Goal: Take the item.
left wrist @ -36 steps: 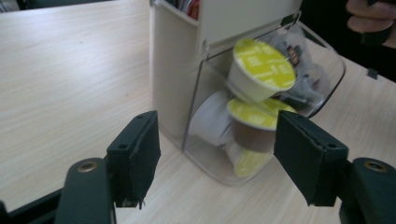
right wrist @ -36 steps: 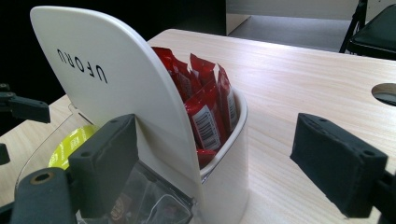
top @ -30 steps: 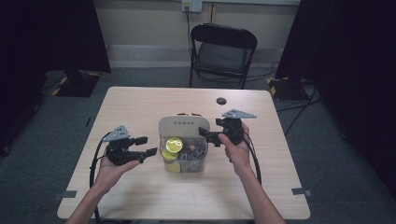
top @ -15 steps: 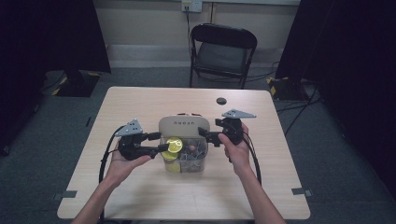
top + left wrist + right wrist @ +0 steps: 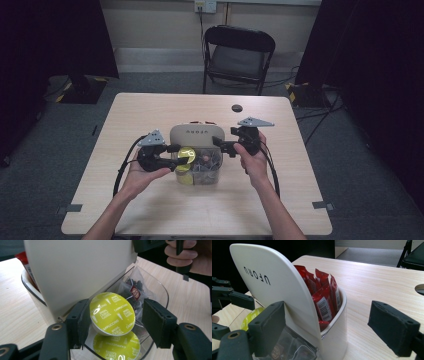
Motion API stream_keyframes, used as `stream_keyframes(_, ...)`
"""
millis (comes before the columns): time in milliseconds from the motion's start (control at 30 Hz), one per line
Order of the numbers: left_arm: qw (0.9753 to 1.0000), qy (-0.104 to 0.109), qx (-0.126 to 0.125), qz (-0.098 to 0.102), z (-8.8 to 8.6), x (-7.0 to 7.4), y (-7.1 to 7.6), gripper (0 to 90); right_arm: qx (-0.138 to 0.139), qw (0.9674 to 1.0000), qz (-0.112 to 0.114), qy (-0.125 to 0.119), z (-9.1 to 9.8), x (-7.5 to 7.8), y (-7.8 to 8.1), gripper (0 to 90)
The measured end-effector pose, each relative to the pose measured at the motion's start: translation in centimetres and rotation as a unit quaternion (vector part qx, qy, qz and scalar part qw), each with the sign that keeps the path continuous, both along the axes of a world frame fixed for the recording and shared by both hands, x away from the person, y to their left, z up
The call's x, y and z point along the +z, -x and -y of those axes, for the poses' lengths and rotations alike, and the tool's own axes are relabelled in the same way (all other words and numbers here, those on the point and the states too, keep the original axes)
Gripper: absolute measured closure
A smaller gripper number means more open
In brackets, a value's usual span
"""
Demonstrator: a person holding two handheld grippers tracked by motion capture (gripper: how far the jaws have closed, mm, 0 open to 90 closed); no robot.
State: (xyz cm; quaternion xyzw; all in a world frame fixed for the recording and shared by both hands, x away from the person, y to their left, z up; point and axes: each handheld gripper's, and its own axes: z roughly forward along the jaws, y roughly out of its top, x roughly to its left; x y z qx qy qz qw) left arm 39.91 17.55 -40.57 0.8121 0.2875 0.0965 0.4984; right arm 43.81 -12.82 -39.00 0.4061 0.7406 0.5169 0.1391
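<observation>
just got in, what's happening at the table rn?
A person works two handheld grippers at a white organizer box on the table. The left gripper has its jaws open around a green cappuccino capsule in the box's clear front compartment; one jaw touches the capsule, the other stands apart. A second green capsule lies below it. The right gripper sits open at the box's other side, straddling the rear compartment with red sachets, holding nothing.

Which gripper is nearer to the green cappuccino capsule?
Left. The left gripper has the green cappuccino capsule between its open jaws; the right gripper is across the container.
</observation>
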Motion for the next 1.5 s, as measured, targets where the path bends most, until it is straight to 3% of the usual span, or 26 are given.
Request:
stream_keyframes(600,0.9998,-0.003,-0.017,-0.01,1.3,-0.7,-0.4,36.4,0.002,1.0,0.0,0.001,-0.1,-0.1,0.0,13.9)
stream_keyframes(1167,0.9984,-0.029,-0.04,-0.026,2.4,-1.5,-0.6,38.6,0.001,1.0,0.0,0.002,-0.1,-0.1,0.1,14.0)
stream_keyframes(1500,0.9988,-0.026,-0.036,-0.02,2.1,-1.4,-0.6,40.7,0.001,1.0,-0.001,0.002,-0.1,-0.1,0.0,14.0)
